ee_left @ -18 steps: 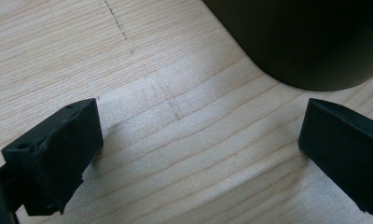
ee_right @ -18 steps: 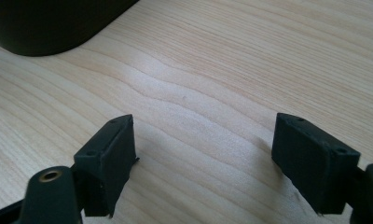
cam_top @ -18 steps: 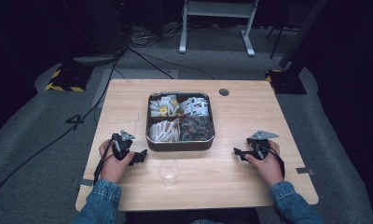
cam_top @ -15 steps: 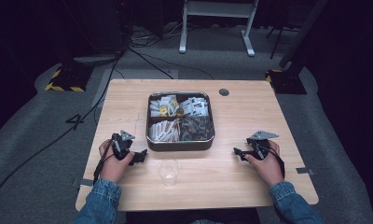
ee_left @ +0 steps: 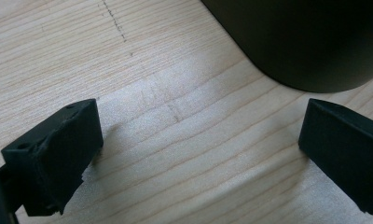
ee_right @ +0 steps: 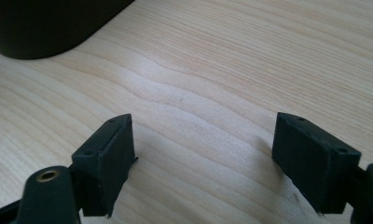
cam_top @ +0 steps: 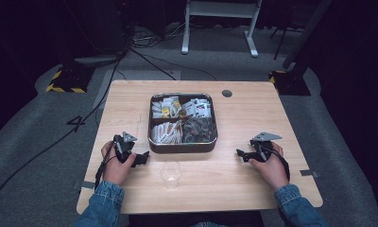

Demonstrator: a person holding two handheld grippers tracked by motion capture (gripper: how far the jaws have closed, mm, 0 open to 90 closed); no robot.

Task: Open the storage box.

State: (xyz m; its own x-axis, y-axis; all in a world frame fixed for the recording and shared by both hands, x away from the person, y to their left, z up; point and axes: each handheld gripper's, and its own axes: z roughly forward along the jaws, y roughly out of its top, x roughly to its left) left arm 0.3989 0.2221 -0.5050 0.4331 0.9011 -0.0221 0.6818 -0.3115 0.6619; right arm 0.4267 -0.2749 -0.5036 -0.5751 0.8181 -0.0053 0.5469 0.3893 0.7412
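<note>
A dark square tin [cam_top: 183, 144] with four compartments of small packets sits at the middle of the wooden table [cam_top: 239, 127]. A clear plastic cup [cam_top: 170, 174] stands just in front of it. My left gripper [cam_top: 142, 159] rests on the table left of the cup, open and empty, pointing right; in the left gripper view [ee_left: 198, 140] its jaws stand wide over bare wood, with the tin's dark wall [ee_left: 306, 42] ahead. My right gripper [cam_top: 239, 153] rests at the right, open and empty, pointing left; in the right gripper view [ee_right: 203, 149] the tin's corner [ee_right: 40, 25] is at upper left.
A round grommet hole [cam_top: 227, 93] lies near the table's far edge. Cables [cam_top: 107, 94] and a yellow-black striped base [cam_top: 64, 82] are on the floor at the left, and a white stand [cam_top: 220, 28] is beyond the table. Both forearms wear denim sleeves [cam_top: 102, 203].
</note>
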